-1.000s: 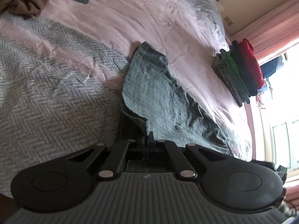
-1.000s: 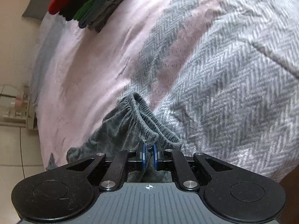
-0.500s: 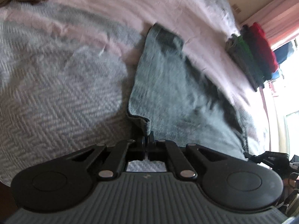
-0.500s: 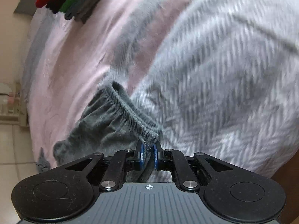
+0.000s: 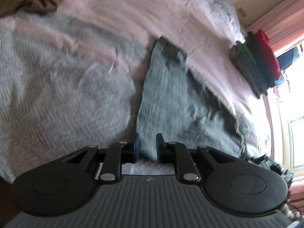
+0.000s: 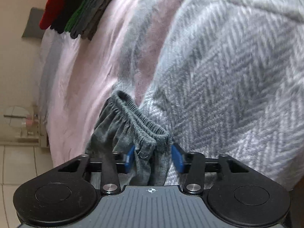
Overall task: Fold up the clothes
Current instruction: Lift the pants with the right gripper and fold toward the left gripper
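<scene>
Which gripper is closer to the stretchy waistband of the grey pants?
Right. The right gripper sits open right at the waistband; the left gripper, also open, is at the opposite edge of the grey pants.

Bed point(image 5: 190, 15) with pink sheet, grey herringbone blanket point(image 5: 57, 98) on near part. Grey pants point(image 5: 171, 98) lie flat across both. Folded stack point(image 5: 256, 62) far right, crumpled brown garment point(image 5: 32, 0) far left.

Bright daylight comes in from the window point(image 5: 296, 133) at 3 o'clock in the left view and washes it out white. The bed point(image 5: 66, 87) looks smeared with motion blur there. The right view is softer and sharper. Edges bend round in both.
</scene>
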The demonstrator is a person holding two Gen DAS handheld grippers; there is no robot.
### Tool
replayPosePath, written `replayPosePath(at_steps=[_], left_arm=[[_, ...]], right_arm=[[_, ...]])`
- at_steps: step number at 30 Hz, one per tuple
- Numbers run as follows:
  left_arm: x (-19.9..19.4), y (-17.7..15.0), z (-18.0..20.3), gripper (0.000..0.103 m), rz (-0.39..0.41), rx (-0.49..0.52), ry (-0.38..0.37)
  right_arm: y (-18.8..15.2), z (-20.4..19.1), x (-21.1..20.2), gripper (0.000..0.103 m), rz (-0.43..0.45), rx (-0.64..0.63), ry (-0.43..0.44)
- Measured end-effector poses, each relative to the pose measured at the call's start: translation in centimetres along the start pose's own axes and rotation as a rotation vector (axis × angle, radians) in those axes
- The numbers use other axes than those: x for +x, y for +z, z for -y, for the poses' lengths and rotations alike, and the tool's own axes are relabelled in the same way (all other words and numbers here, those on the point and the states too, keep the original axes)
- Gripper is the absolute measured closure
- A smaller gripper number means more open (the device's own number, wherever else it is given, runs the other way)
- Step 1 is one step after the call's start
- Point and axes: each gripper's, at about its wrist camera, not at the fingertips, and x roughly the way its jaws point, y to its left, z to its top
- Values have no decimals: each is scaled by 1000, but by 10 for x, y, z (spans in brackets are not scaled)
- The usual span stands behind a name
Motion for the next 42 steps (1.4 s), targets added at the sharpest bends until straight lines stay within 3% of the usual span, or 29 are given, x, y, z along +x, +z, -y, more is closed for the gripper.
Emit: replayPosePath(at_steps=[3, 5, 9, 13, 22, 25, 29, 31, 33, 36, 37, 38, 42], left_arm=[[20, 5, 3, 87, -40, -10, -56], [38, 1, 7, 87, -83, 5, -65], [56, -9, 12, 87, -123, -9, -62], [62, -13, 27, 87, -154, -13, -113], [94, -25, 70, 87, -251, 14, -244], [97, -24, 78, 87, -277, 38, -277], [101, -22, 77, 87, -307, 57, -277], [105, -20, 75, 87, -320, 63, -271], [108, -16, 74, 87, -342, 79, -265], [104, -7, 75, 81, -376, 119, -270], [101, -3, 74, 79, -386, 133, -270], [98, 0, 74, 78, -397, 148, -267], [87, 20, 75, 78, -424, 220, -256]], right_arm=[[0, 9, 6, 80, 12, 42, 34], [1, 2, 3, 86, 19, -20, 27], [12, -19, -6, 88, 35, -174, 20], [31, -48, -15, 88, 51, -349, 28], [100, -81, -29, 88, 141, -586, 33], [108, -96, -43, 88, 173, -696, 52], [103, -89, -42, 88, 208, -752, 40], [109, -64, -18, 87, 164, -667, -46], [118, -36, 8, 68, 99, -550, -156], [120, -13, 9, 50, 128, -373, -110], [119, -10, 6, 35, 152, -324, -91], [116, -9, 0, 30, 181, -296, -89], [98, -7, -25, 30, 266, -208, -171]])
